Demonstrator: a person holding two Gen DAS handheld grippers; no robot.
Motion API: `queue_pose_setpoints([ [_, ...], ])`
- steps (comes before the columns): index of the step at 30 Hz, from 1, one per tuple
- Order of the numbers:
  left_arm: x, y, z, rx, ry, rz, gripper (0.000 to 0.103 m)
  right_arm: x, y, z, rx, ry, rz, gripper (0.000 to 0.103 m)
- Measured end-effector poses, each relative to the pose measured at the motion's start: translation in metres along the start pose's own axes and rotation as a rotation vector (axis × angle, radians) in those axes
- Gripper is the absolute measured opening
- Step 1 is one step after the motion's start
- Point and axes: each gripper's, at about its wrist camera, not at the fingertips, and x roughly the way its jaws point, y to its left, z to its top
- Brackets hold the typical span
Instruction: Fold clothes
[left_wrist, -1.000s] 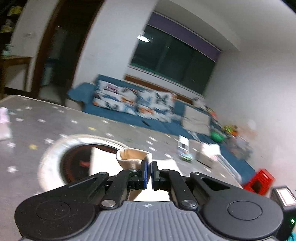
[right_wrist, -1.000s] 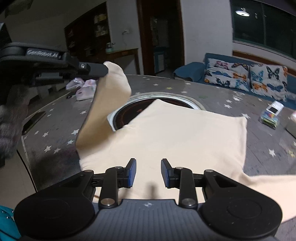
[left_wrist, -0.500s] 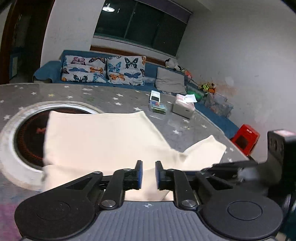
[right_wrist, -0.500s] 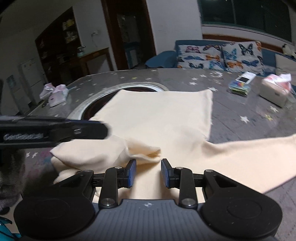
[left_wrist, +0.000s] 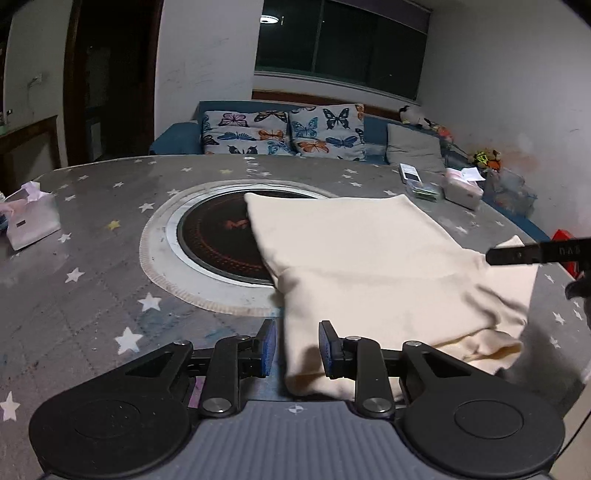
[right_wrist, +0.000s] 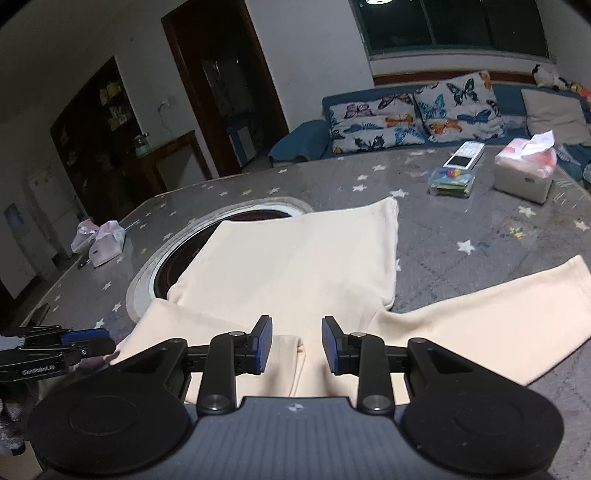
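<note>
A cream long-sleeved garment (left_wrist: 369, 266) lies flat on the grey star-patterned table (left_wrist: 92, 295). Its left sleeve (right_wrist: 207, 332) is folded in across the body, while the right sleeve (right_wrist: 517, 314) stretches out to the right. My left gripper (left_wrist: 295, 347) hovers low over the garment's near left edge. Its jaws are opening, and the cloth edge lies between them without being pinched. My right gripper (right_wrist: 297, 345) stands open just above the garment's near edge, gripping nothing. The left gripper (right_wrist: 103, 341) also shows at the left edge of the right wrist view.
A round black hotplate (left_wrist: 221, 236) is set into the table, partly under the garment. A pink tissue pack (left_wrist: 29, 221) sits far left. A tissue box (right_wrist: 524, 173), a phone box (right_wrist: 463, 155) and a colourful pack (right_wrist: 452, 181) stand far right. A sofa (left_wrist: 280, 133) lies behind.
My left gripper carried the raised sleeve across the garment, sank toward the table and let it go. The sleeve now lies folded. My right gripper shifted sideways, staying open.
</note>
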Motion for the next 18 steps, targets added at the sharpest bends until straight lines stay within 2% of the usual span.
queue_pose_setpoints([
  [4,0.012,0.003,0.013,-0.022,-0.002,0.003,0.028,0.013,0.006,-0.006,-0.012,0.050,0.009,0.030],
  [12,0.049,0.015,0.030,-0.119,0.049,0.005,0.028,0.024,0.015,-0.012,-0.036,0.082,0.018,0.029],
  [14,0.053,0.016,0.029,-0.126,0.056,-0.006,0.025,0.026,0.017,-0.013,-0.047,0.089,0.016,0.028],
  [15,0.055,0.016,0.029,-0.129,0.060,-0.011,0.018,0.027,0.018,-0.013,-0.051,0.092,0.016,0.026],
  [16,0.056,0.017,0.028,-0.132,0.060,-0.013,0.011,0.027,0.018,-0.014,-0.055,0.094,0.017,0.019],
  [18,0.052,0.016,0.027,-0.137,0.042,-0.005,0.006,0.028,0.021,-0.013,-0.067,0.092,0.015,0.014],
])
